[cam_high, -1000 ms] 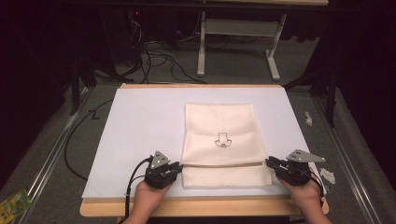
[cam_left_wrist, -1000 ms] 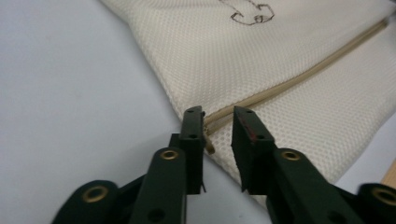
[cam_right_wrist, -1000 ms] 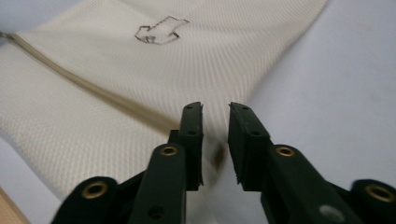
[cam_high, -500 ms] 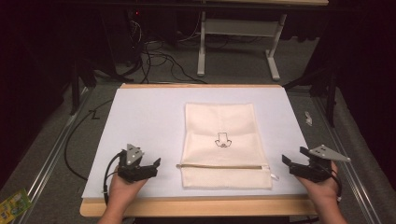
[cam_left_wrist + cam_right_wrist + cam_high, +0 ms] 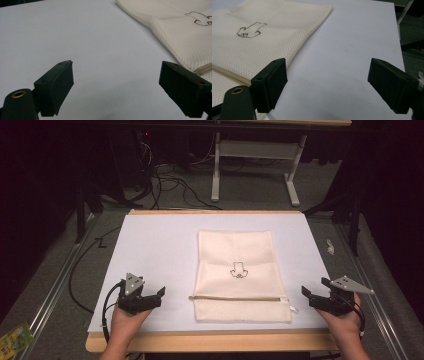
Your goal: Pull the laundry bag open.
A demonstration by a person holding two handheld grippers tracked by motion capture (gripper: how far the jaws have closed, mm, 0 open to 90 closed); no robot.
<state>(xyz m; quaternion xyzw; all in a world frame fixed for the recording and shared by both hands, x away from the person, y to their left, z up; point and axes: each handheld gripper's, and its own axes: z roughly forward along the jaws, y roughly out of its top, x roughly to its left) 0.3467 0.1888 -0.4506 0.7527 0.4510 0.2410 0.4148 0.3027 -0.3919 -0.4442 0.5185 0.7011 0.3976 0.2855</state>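
Note:
A cream mesh bag [image 5: 240, 280] lies flat on the white sheet [image 5: 150, 250], with a small line drawing at its middle and a zipper [image 5: 237, 297] across its near end. My left gripper [image 5: 159, 296] rests left of the bag, apart from it. Its jaws have just been opening and now stand open over bare sheet [image 5: 117, 72], with the bag's edge [image 5: 180, 32] at the right. To the right of the bag sits my right gripper [image 5: 307, 297], also clear of it. Its jaws have just been opening too and are open with nothing between them [image 5: 325, 67]; the bag [image 5: 262, 37] lies at the left.
The sheet covers a wooden table whose front edge [image 5: 200, 342] runs below the hands. Beyond the table stand a white desk frame [image 5: 215, 170] and floor cables [image 5: 165, 175]. A small white scrap [image 5: 330, 246] lies on the floor right, a green packet [image 5: 12, 340] bottom left.
Both grippers were at the bag's near corners by the zipper. They let go, opened, and moved outward, the left one leftward and the right one rightward. The bag stays flat.

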